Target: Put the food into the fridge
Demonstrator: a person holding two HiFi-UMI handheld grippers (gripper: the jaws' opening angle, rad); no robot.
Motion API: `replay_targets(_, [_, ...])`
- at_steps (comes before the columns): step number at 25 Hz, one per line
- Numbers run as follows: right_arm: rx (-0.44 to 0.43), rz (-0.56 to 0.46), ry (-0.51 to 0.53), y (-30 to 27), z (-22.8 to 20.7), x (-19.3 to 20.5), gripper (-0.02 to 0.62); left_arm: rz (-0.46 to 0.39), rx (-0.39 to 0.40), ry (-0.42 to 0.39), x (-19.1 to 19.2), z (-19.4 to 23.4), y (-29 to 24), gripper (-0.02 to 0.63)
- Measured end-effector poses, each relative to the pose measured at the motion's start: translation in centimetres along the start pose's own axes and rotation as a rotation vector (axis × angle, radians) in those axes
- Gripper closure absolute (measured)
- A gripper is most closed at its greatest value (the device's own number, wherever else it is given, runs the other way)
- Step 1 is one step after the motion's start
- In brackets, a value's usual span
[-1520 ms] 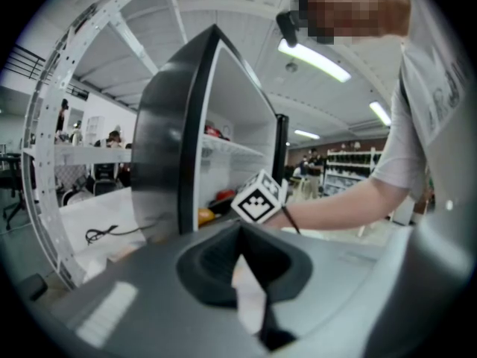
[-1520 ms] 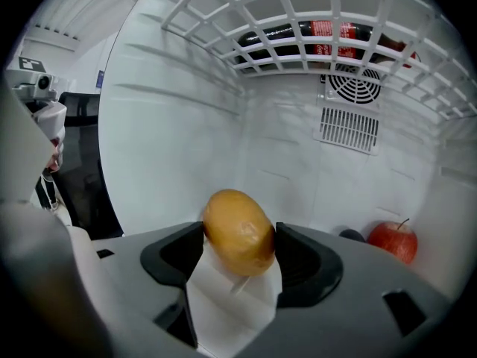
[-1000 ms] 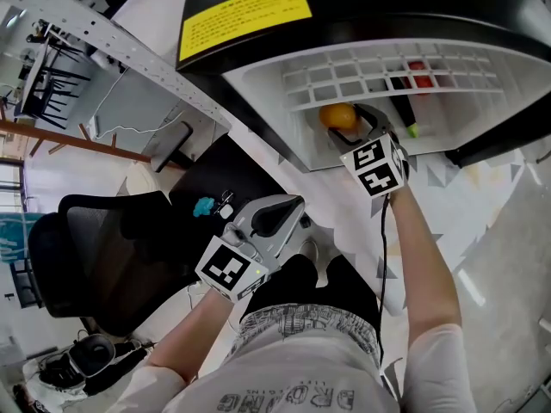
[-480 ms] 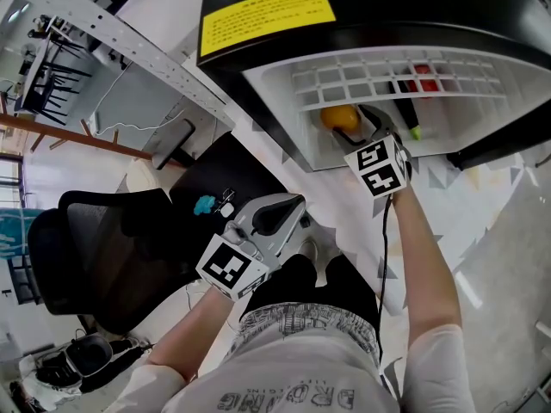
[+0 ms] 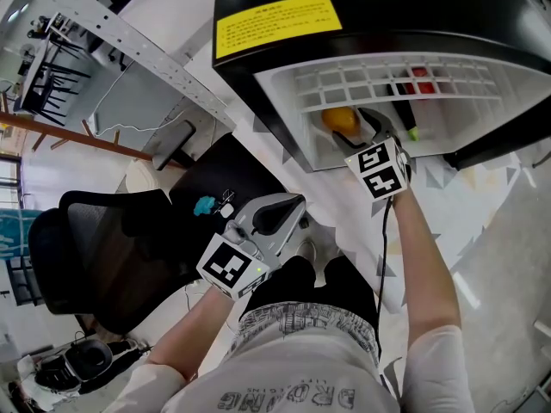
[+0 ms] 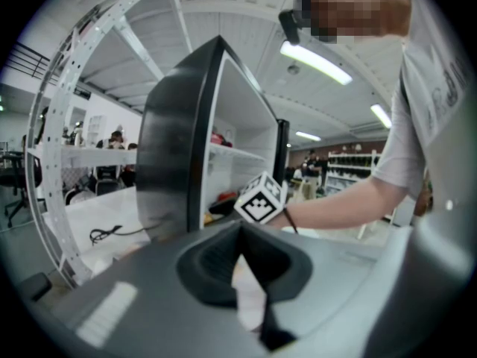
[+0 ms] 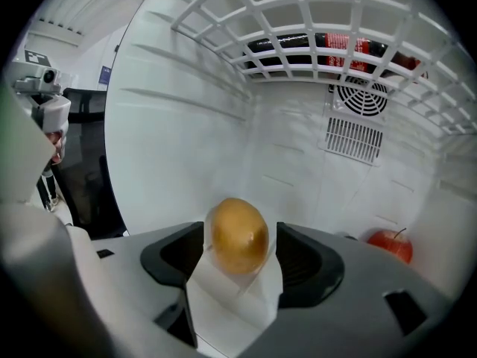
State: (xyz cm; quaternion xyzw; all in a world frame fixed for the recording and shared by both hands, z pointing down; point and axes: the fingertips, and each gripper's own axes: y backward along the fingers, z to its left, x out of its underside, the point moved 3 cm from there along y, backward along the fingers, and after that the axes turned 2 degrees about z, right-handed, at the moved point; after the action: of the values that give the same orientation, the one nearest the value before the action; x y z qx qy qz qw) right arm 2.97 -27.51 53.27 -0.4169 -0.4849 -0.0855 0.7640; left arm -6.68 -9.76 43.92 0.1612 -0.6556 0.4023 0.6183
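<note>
— So, what fills the frame?
— The black fridge with the white interior [image 5: 413, 7], across the upper right of the head view, door open, a yellow label on top.
— And at the left?
— A black mesh office chair [image 5: 95, 256], at the lower left, well apart from the fridge.
— What is inside the fridge?
— A white wire shelf [image 7: 298, 36] runs across the top of the right gripper view. A dark bottle with a red label [image 7: 328, 43] lies on it, at the upper right.
— Where are the tools?
— The right tool [image 7: 240, 237] reaches into the compartment under that shelf, at the end of the person's bare forearm [image 5: 413, 256]. Its jaws are closed on a round golden-orange fruit [image 7: 237, 230], one jaw on each side of it.
— So the fruit is in the fridge?
— Inside the opening, yes, in the lower centre of the right gripper view, in front of the white back wall. Whether it touches the fridge floor I cannot tell.
— And the left tool?
— The left tool [image 6: 240, 248] is low, in the lower centre of the head view, well apart from the fridge. Its jaws are pressed together with nothing between them.
— Anything smaller?
— A red apple [image 7: 389, 245] sits on the fridge floor at the lower right, apart from the fruit.
</note>
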Motion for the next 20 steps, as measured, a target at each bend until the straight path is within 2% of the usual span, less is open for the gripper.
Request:
replay_targets(11, [0.01, -0.026, -0.081, 3.6, 0.2, -0.6, 0.313, -0.013, 0.017, -0.004, -1.8, -0.5, 1.0, 0.6])
replay_targets(20, [0.042, -0.116, -0.198, 9.9, 0.3, -2.4, 0.314, -0.037, 0.047, -0.019, -4.5, -1.3, 1.5, 0.6])
